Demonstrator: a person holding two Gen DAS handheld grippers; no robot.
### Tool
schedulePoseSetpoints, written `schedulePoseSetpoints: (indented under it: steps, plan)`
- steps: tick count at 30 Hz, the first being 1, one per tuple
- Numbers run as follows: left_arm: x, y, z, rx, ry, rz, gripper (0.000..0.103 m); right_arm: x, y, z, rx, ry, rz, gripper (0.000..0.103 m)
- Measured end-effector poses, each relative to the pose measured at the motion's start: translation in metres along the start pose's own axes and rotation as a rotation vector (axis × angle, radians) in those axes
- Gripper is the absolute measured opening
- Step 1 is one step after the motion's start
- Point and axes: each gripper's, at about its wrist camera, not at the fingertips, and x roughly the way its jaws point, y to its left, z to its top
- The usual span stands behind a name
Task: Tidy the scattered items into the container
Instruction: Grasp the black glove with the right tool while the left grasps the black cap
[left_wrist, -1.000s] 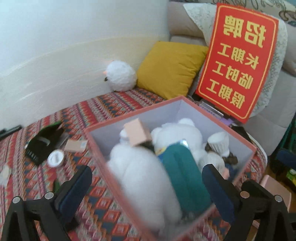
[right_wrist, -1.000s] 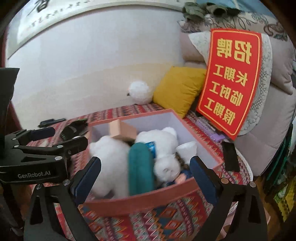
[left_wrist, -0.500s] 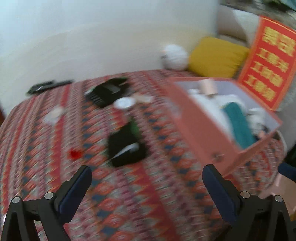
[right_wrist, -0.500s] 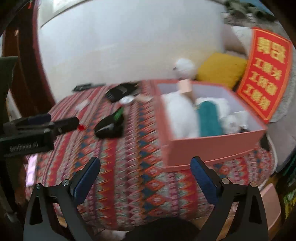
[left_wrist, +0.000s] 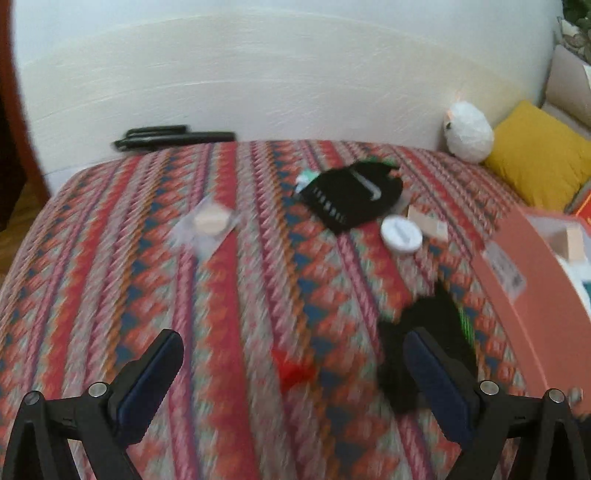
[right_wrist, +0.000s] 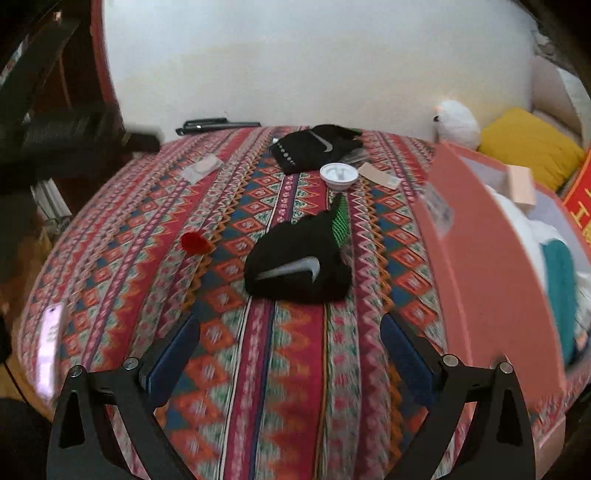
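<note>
The pink box (right_wrist: 491, 280) stands at the right edge of the patterned bed cover (right_wrist: 258, 369), already well filled with white plush and a teal item. Risk: its near wall stands taller than the scattered things, so an item carried low could strike the wall or shift the box toward the bed edge.

Nearest black sock (right_wrist: 299, 267), with a grey swoosh and green stripe, lies just ahead of the right tool (right_wrist: 290, 356), slightly right of its centreline; the jaws are spread wide and empty. Risk: soft cloth may bunch, and a shallow pinch could catch only a fold.

In the left wrist view the same sock (left_wrist: 424, 332) sits partly behind the right-hand finger of the left tool (left_wrist: 291, 373), also spread wide and empty. Both tools point at one region; they could collide.

Second black sock (right_wrist: 314, 149), white round lid (right_wrist: 338, 174) and beige flat packet (right_wrist: 378, 175) lie farther off, close together. The small red item (right_wrist: 194, 242) lies left of the near sock; it is easily missed or flicked away.
</note>
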Motion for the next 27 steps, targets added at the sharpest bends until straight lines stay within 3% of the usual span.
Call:
schedulePoseSetpoints:
  steps: [4,8,10,12,13,14,15,16,17,18,19,22,27]
  plan:
    - [0.069,-0.011,0.047,-0.051,0.06,-0.11,0.099,0.053,0.0,0.026,-0.012,0.043,-0.017,0.1]
    - [0.153,-0.022,0.083,-0.106,0.125,-0.151,0.099,0.1,-0.013,0.042,-0.006,0.091,-0.013,0.1]
    - [0.197,-0.023,0.094,-0.134,0.162,-0.133,0.099,0.121,-0.019,0.041,-0.006,0.125,0.007,0.099]
    - [0.237,-0.023,0.102,-0.165,0.194,-0.106,0.099,0.131,-0.025,0.04,0.002,0.145,0.068,0.066]
    - [0.256,-0.024,0.106,-0.181,0.204,-0.098,0.099,0.133,-0.026,0.041,-0.004,0.149,0.092,0.059]
    - [0.264,-0.026,0.109,-0.189,0.208,-0.103,0.099,0.131,-0.025,0.044,-0.023,0.146,0.108,0.034]
    - [0.276,-0.029,0.111,-0.204,0.213,-0.11,0.097,0.13,-0.026,0.046,-0.031,0.143,0.121,0.026]
    - [0.287,-0.032,0.112,-0.219,0.217,-0.118,0.093,0.129,-0.028,0.047,-0.023,0.143,0.133,0.025]
    - [0.294,-0.035,0.112,-0.233,0.215,-0.125,0.07,0.128,-0.031,0.047,-0.015,0.145,0.147,0.024]
    - [0.292,-0.036,0.11,-0.249,0.213,-0.145,0.034,0.126,-0.035,0.047,-0.003,0.15,0.163,0.023]
    - [0.29,-0.037,0.108,-0.264,0.21,-0.164,0.013,0.125,-0.038,0.047,0.008,0.152,0.176,0.023]
    - [0.261,-0.038,0.095,-0.282,0.174,-0.197,0.01,0.114,-0.05,0.047,0.055,0.136,0.188,0.022]
    - [0.153,-0.037,0.061,-0.216,0.093,-0.215,0.01,0.07,-0.057,0.045,0.107,0.068,0.209,0.021]
